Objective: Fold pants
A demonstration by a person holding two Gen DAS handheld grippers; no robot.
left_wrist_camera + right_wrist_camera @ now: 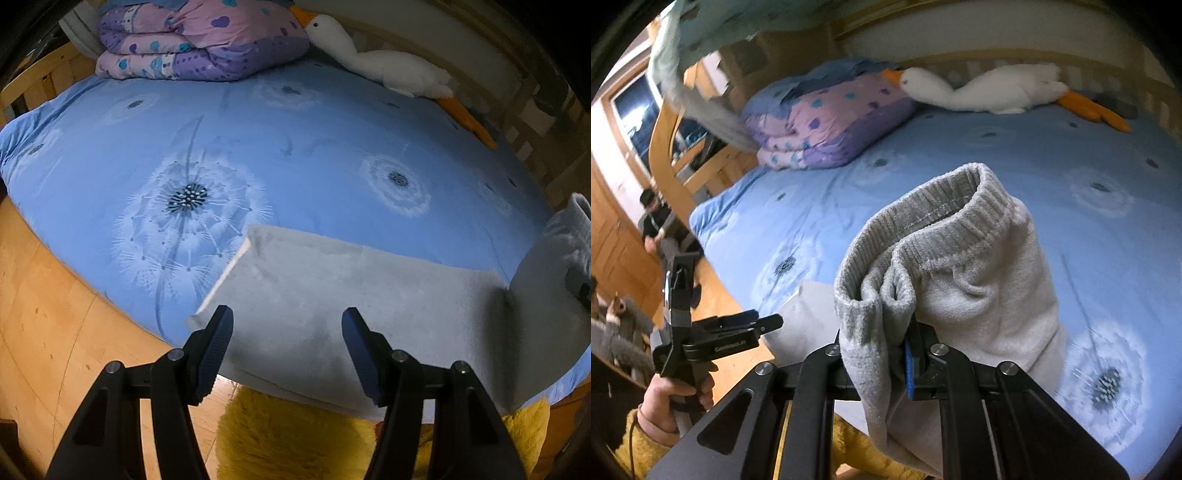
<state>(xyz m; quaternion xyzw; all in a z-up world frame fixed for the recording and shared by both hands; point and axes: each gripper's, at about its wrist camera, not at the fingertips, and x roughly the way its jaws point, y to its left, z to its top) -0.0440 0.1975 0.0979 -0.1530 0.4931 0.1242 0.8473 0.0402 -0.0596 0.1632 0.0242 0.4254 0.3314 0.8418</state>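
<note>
Grey fleece pants [332, 295], flat on bed (cuff end lifted)

Small white lettering on the left gripper [768, 323] is too blurred to read.

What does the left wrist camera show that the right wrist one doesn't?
Only the left wrist view shows the pants lying flat along the bed's near edge, with the open left gripper hovering over them. Only the right wrist view shows the ribbed waistband lifted up close, clamped in the right gripper, plus the hand holding the other tool. Both show the blue bed, the folded purple quilt and the toy goose.
</note>
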